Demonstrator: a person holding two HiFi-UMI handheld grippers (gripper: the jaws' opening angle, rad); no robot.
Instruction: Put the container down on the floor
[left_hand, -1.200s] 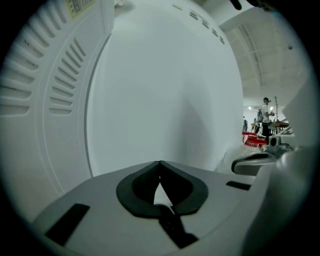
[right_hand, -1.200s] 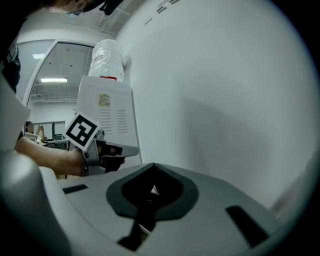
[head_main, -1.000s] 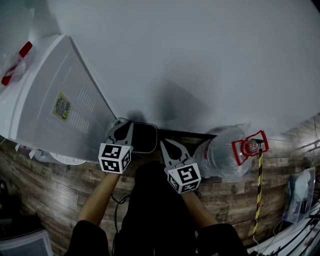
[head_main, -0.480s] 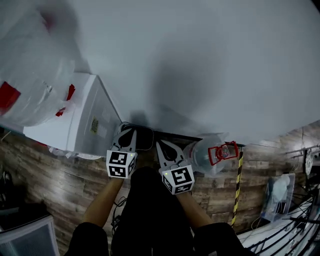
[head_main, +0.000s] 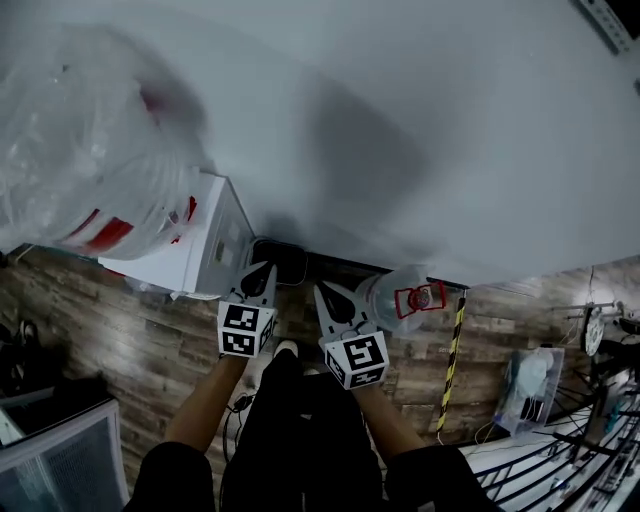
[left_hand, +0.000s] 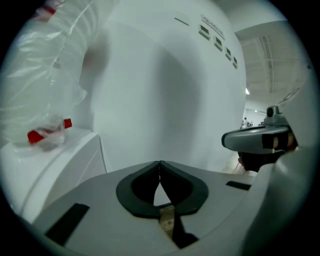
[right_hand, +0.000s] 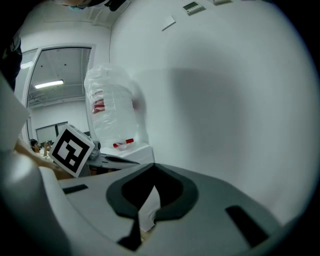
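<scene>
**Inspector:** Report the state of each tool.

**Technician:** Left tool: jaws closed, tips meeting, nothing held between them. Right tool: jaws likewise closed, nothing held. Both point toward the white wall, side by side and apart from each other.

**Inspector:** Where is the container?

**Technician:** The container is dark with rounded corners. It sits at the foot of the wall on the wood-plank floor, between the white water dispenser and a clear bottle lying on its side. In the head view the left tool's tips overlap its near rim, and whether they touch cannot be told. The right tool is just beside the container, on the clear bottle's side.

**Inspector:** Any markings that can be read?

**Technician:**
- Each tool carries a marker cube printed with black-and-white square patterns.
- The bagged bottle on top of the water dispenser shows red bands. They are blurred and the print is not legible.
- The clear bottle has a red cap, and any text on it is too small to make out.
- In the left gripper view, small green signs sit high on the wall, too small to read.
- A yellow-and-black striped bar runs across the floor just right of the clear bottle.
</scene>
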